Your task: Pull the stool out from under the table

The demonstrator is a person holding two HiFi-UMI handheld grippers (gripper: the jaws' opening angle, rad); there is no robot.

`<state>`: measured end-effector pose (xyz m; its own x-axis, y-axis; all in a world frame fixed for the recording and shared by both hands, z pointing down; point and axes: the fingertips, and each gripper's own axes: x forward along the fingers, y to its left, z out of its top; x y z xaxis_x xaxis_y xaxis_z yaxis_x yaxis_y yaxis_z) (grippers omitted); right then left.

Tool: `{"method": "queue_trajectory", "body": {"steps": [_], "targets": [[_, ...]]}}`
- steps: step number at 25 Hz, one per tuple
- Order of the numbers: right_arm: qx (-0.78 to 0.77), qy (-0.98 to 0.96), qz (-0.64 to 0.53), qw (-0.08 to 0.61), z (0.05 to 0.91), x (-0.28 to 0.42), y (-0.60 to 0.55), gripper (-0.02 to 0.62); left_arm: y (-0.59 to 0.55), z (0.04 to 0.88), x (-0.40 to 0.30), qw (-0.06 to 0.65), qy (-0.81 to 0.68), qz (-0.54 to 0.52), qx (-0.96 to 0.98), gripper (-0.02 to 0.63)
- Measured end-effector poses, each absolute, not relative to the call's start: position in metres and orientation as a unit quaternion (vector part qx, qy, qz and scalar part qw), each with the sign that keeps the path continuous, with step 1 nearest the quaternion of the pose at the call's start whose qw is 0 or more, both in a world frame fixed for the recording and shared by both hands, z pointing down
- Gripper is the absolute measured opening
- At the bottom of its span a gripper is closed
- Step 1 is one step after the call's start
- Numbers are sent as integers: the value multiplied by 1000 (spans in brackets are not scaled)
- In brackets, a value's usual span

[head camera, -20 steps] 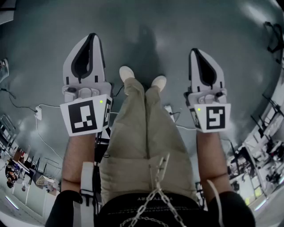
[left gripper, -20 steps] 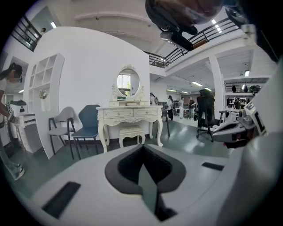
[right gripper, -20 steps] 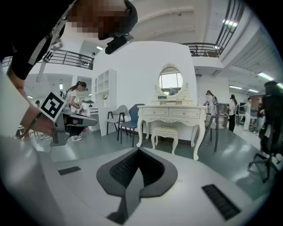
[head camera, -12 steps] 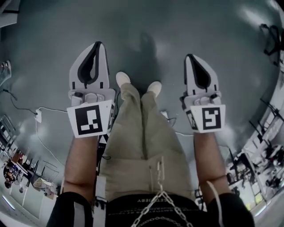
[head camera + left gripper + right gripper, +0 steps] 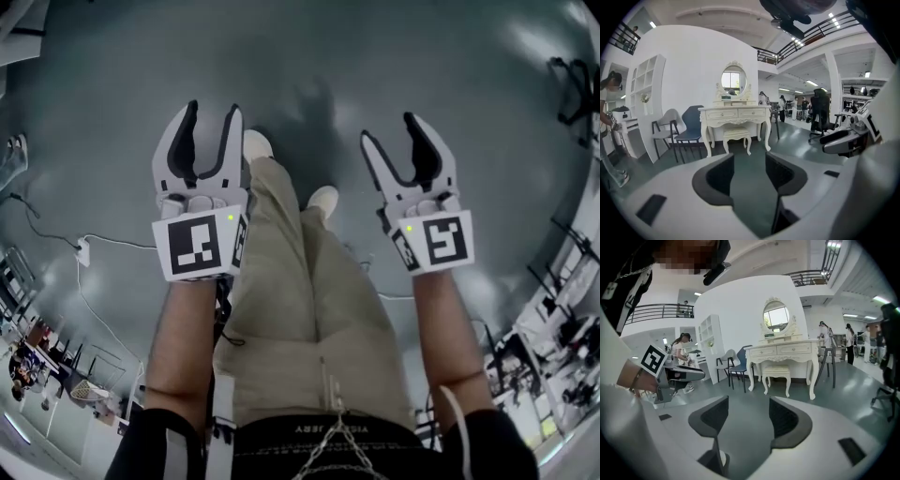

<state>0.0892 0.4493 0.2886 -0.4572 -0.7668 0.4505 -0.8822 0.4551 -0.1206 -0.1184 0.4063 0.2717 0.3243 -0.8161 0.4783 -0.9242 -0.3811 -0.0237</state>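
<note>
While the person stands on the glossy grey-green floor (image 5: 394, 56) in beige trousers (image 5: 300, 281) and white shoes (image 5: 258, 145), both tools are held out ahead, tipped a little downward. The white plastic left gripper (image 5: 213, 112) has its dark-lined fingers (image 5: 718, 176) spread, with only bare floor showing in the gap. The white plastic right gripper (image 5: 390, 131), just across the knees from it, is the same: fingers apart, pinching nothing.

Well beyond them, against the white far wall, stands the cream carved table (image 5: 733, 114) with two drawers and an oval mirror (image 5: 733, 80) on top. The small cream cushioned stool (image 5: 736, 134) is tucked under it, between the front legs, untouched. Just left of the table sit a blue chair (image 5: 691, 125) and a pale grey chair (image 5: 665, 123).

I'd say this is the approach, with no pulling begun. Next, the person has to cross the open floor, bring the spread fingers down to the stool's seat edge or a leg, close on it, then draw it straight back toward the near side, clear of the table legs.

The black-and-white squares on the gripper cubes are patterns, not words. The print on the waistband is too small to read, and I see no brand elsewhere.
</note>
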Motion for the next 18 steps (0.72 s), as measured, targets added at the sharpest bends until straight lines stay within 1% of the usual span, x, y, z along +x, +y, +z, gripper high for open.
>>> {"method": "queue_trajectory", "body": {"steps": [2,5,12,18], "targets": [[500,-830,180,170,297,90,444,264,401,285,-119,136,-535,220,804,221],[511,-820,196,167,304,88,430,275,385,290,-120,134,-530,222,807,244],[528,-805,215,163,315,65,384,275,340,295,-136,122,-506,238,820,245],[549,-791,218,162,314,61,339,275,293,289,-143,125,-495,236,827,245]]}}
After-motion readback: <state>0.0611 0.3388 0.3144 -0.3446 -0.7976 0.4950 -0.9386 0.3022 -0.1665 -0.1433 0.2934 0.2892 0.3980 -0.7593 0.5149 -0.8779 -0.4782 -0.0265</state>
